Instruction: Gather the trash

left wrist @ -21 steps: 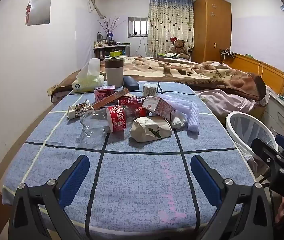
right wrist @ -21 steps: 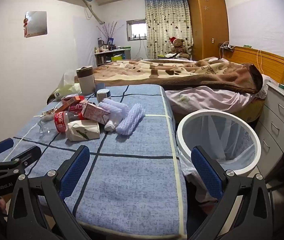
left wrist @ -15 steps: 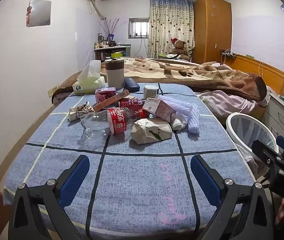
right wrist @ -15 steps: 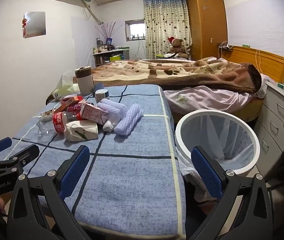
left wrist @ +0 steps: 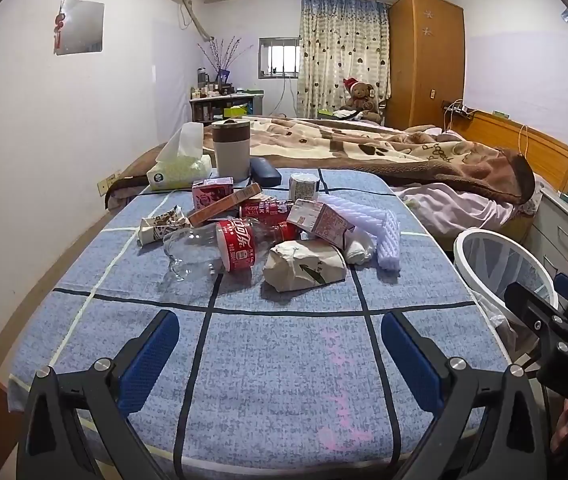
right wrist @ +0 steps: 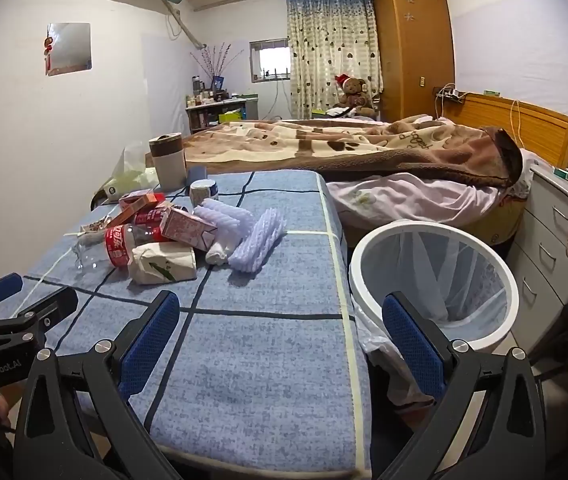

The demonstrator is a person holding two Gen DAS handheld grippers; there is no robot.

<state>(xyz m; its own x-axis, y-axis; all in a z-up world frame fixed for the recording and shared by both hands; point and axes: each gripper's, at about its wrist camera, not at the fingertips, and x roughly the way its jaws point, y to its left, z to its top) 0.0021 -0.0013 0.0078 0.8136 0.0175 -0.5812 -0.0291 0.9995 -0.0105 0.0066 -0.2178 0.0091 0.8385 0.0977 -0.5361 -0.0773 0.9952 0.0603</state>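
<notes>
On the blue checked tablecloth (left wrist: 284, 360), toward the far half of the table, I see a heap of trash: a clear crushed plastic bottle with a red label (left wrist: 220, 250), a crumpled beige paper bag (left wrist: 304, 266) just beside it on its right, red and white drink cartons (left wrist: 320, 222) behind, and white ribbed foam sleeves (left wrist: 368, 220) at the heap's right side. A white round bin with a clear liner (right wrist: 436, 276) stands off the table's right edge. My left gripper (left wrist: 280, 356) hangs over the near edge, jaws spread wide with nothing between them. My right gripper (right wrist: 280, 336) sits at the near right corner, likewise released and empty, one finger over the cloth, the other before the bin.
</notes>
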